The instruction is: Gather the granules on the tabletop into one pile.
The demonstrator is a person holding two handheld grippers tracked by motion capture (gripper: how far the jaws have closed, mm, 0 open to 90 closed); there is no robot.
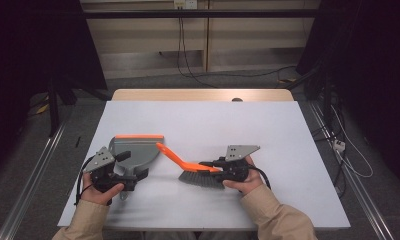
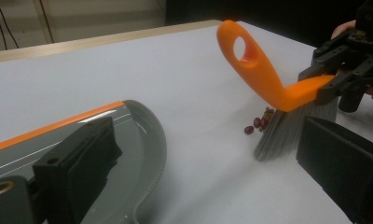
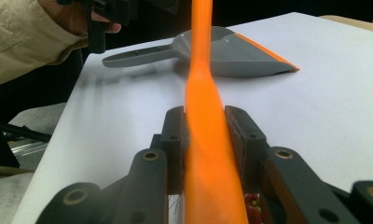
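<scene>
While a person sits at the near edge of a white worktop (image 1: 203,125), the right gripper (image 1: 219,163) clamps its two jaws tight on the orange handle of a hand brush (image 1: 188,167), the pads pressed flat against either side of the handle in the right gripper view. The brush's grey bristles (image 2: 287,130) rest on the worktop near the middle of its near edge, the looped end of the handle rising up and away toward the left. A small cluster of dark red bits (image 2: 258,122) lies on the surface just against the bristle tips, on the side facing the dustpan.

The grey dustpan (image 1: 133,150), trimmed with an orange lip along its far edge, lies flat toward the near left corner of the worktop, its handle pointing back at the person. The left gripper (image 1: 119,172) hovers over the pan's handle end with its jaws spread wide, one black pad above the pan's rim and the other well off to the side toward the brush; they close on nothing. Both of the person's forearms, in beige sleeves (image 1: 275,215), reach in over the near edge. Dustpan and brush sit near each other but apart.
</scene>
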